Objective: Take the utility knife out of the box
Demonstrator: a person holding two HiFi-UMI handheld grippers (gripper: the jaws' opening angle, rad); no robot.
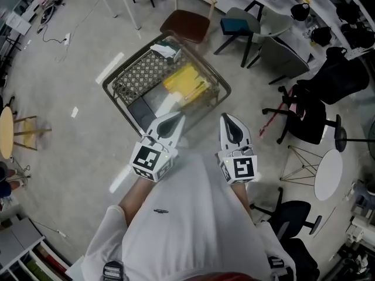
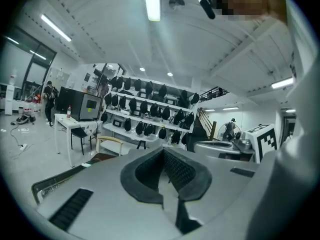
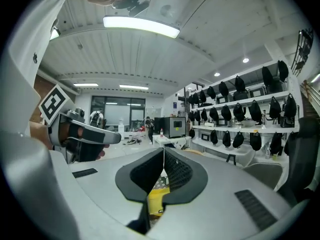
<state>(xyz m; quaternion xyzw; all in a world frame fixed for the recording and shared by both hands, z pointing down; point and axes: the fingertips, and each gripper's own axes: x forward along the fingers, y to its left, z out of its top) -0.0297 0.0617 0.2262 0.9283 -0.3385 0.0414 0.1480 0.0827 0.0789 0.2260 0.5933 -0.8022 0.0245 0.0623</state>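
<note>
A low open box (image 1: 117, 95) with a metal frame stands on the floor ahead of me. A yellow thing (image 1: 186, 81), a patterned mat (image 1: 143, 72) and a white item (image 1: 166, 51) lie in it. I cannot make out a utility knife. My left gripper (image 1: 176, 120) and right gripper (image 1: 229, 122) are held side by side in front of my body, near the box's near edge. Both point forward with nothing in them. In the left gripper view the left gripper (image 2: 163, 151) has its jaws together. In the right gripper view the right gripper (image 3: 163, 151) is shut too, and the yellow thing (image 3: 159, 196) shows below its jaws.
A brown wooden chair (image 1: 186, 25) and grey chairs (image 1: 258, 25) stand behind the box. Black office chairs (image 1: 319, 107) and a round white table (image 1: 328, 174) are at the right, a wooden stool (image 1: 12, 133) at the left. Shelves of black bags (image 2: 145, 114) line the far wall.
</note>
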